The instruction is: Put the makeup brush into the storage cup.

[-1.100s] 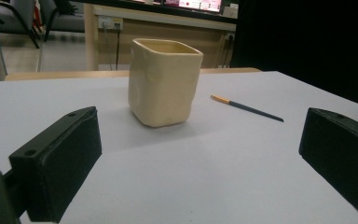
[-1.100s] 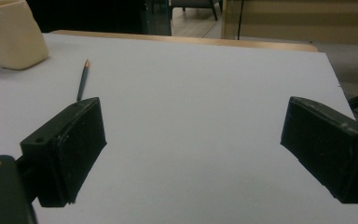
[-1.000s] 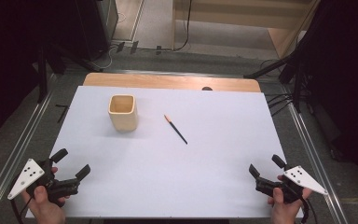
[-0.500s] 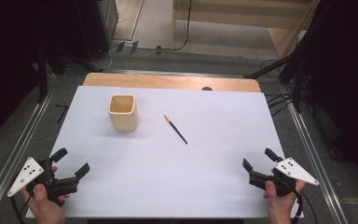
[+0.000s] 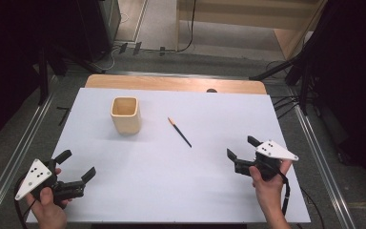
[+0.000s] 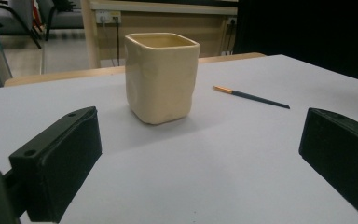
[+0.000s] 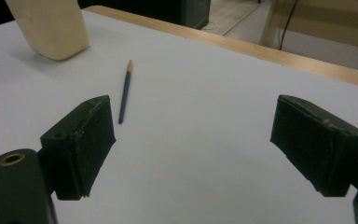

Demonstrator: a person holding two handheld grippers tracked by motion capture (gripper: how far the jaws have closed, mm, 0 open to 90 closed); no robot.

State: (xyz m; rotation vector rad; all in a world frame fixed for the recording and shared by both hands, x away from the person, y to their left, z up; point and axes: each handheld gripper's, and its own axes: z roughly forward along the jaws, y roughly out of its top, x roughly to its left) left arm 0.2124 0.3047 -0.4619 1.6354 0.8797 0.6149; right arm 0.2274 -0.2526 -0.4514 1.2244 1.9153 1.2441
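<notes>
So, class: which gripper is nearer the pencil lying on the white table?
Right. The right gripper sits just below-right of the pencil, fingers open toward it. The left gripper is far off at the near-left corner, beyond the cup.

A white sheet (image 5: 171, 191) covers the tabletop, leaving a strip of bare wood (image 5: 171, 83) along the far edge, where a small dark object (image 5: 212, 90), too small to identify, sits. Metal rails run along the left side (image 5: 19, 152) and the right side (image 5: 319, 157) of the table. Beyond, cables (image 5: 124, 47) trail over the grey floor before a light wooden unit (image 5: 248, 19). In the left gripper view, a white wall socket (image 6: 105, 17) is fixed to that unit, near what may be a chair (image 6: 9, 18).
</notes>
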